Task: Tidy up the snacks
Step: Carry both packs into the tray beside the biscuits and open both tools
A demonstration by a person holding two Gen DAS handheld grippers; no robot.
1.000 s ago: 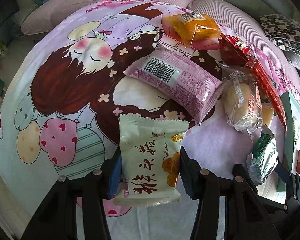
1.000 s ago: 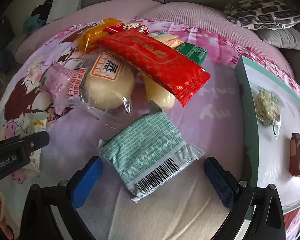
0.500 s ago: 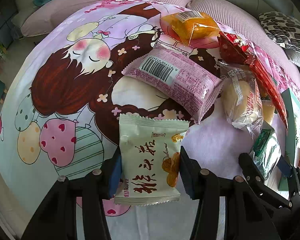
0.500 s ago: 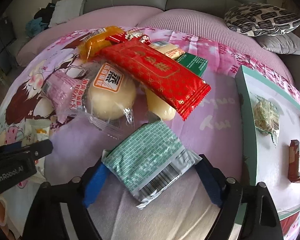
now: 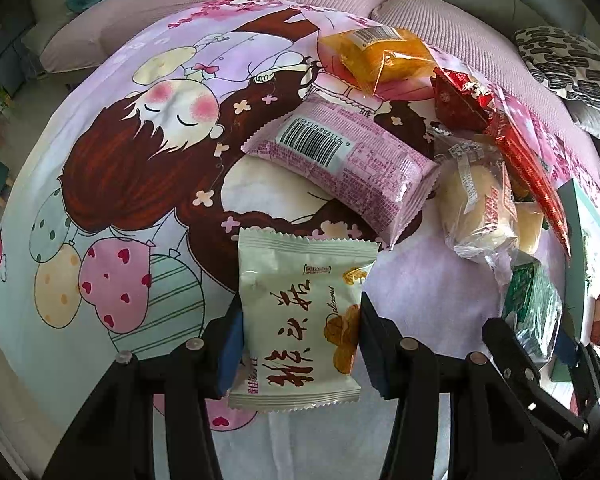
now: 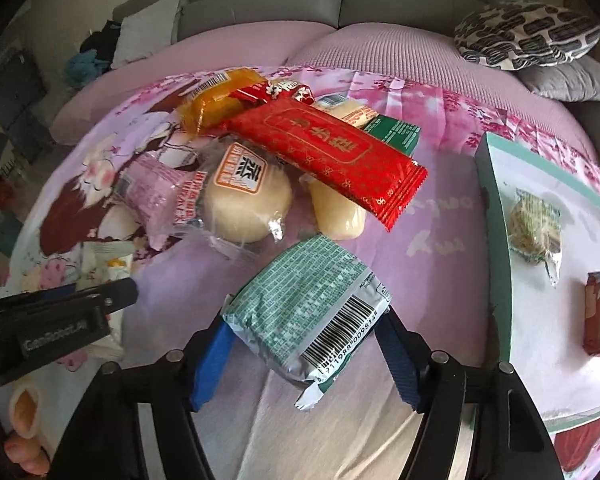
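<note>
Snacks on a bed sheet, a tray at the right

The left gripper (image 5: pixel 300 344) has the cookie packet (image 5: pixel 298 320) between its fingers, on the bed sheet (image 5: pixel 100 200). Behind that packet lies the barcode snack bag (image 5: pixel 340 164). Behind that bag lies the cake packet (image 5: pixel 380 58). Right of the barcode bag is the wrapped bun (image 6: pixel 246 204). The long wafer bar (image 6: pixel 328 152) lies on top of the pile, partly over another bun (image 6: pixel 336 212). The right gripper (image 6: pixel 304 344) has the foil biscuit pack (image 6: pixel 304 312) between its fingers, in front of the pile. The tray (image 6: pixel 500 240) sits at the right with two small snacks (image 6: pixel 534 230) in it. The sofa (image 6: pixel 340 0) is behind everything.
</note>
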